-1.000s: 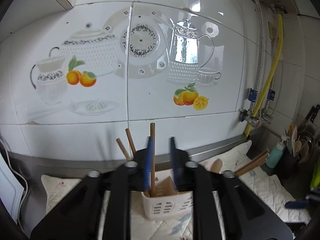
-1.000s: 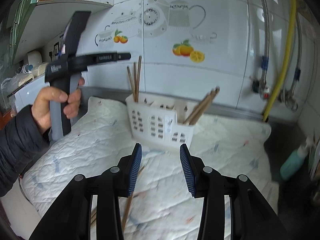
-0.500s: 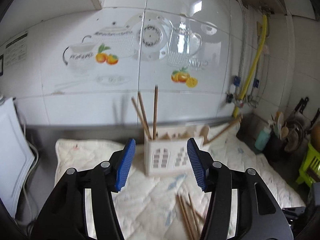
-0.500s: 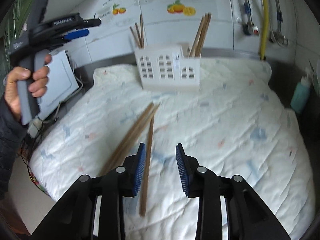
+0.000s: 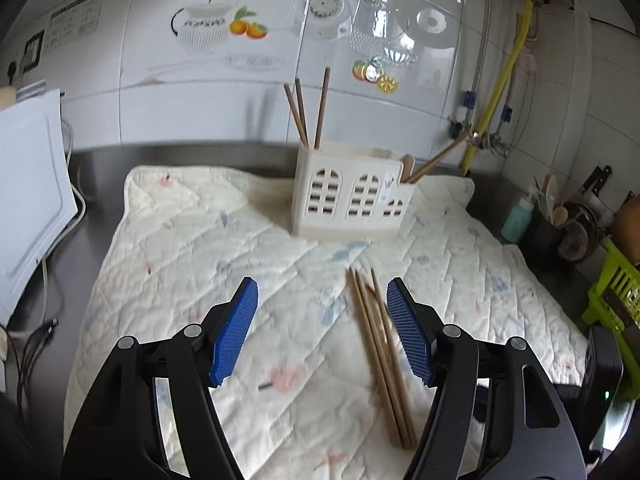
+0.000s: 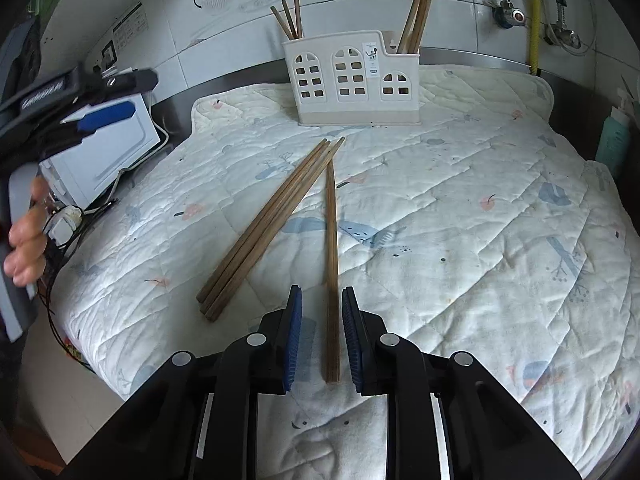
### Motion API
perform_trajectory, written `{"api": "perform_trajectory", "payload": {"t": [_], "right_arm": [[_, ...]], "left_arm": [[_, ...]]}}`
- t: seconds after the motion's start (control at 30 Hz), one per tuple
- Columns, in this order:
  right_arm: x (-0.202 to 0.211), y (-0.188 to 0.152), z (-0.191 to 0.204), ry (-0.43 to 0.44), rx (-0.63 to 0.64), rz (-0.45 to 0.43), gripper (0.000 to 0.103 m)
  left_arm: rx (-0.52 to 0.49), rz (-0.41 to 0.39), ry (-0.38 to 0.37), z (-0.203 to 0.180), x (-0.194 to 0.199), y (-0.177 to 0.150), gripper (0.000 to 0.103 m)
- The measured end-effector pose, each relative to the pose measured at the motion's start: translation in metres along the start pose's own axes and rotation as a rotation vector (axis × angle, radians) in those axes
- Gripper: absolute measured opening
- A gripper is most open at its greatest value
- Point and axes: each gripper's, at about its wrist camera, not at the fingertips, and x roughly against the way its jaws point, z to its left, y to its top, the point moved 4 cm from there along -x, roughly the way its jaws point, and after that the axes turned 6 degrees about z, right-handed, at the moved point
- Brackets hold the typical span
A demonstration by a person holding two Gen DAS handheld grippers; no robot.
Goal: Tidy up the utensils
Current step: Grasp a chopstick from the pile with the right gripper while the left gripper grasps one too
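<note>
Single wooden chopstick [image 6: 331,264] lying on the quilted mat [image 6: 460,220], running from 12 toward 6 o'clock in the right wrist view, near end between the jaws of the right gripper [image 6: 322,336]. Jaws closing, narrow gap on each side, pads not yet pressing the stick. At 10 o'clock of it, a bundle of chopsticks [image 6: 270,226] lying slantwise, far tips almost meeting the single stick's tip. At 12 o'clock, at the mat's far edge, white utensil caddy [image 6: 352,76] with arched cut-outs; three chopsticks upright in its left compartment, several more leaning in the low right one. Left gripper [image 5: 322,330] hovering above the mat, jaws spread and opening, nothing between them; same bundle [image 5: 380,356] just inside its right pad. Mat spread over a steel bench [image 5: 100,208]. White appliance [image 5: 28,200] at 9 o'clock, teal bottle [image 5: 518,220] at 3 o'clock.
</note>
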Motion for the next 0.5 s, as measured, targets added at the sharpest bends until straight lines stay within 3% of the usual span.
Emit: {"api": "perform_trajectory", "payload": {"t": [0.27,0.5], "right_arm": [[-0.013,0.000,-0.004,-0.023,-0.018,0.006,0.010],[-0.010,0.000,-0.008,-0.034,-0.027,-0.006,0.007]], "left_arm": [[0.012,0.097,-0.008,0.003,-0.010,-0.047,0.065],[-0.021,0.202,-0.071,-0.016,-0.028,-0.078,0.048]]}}
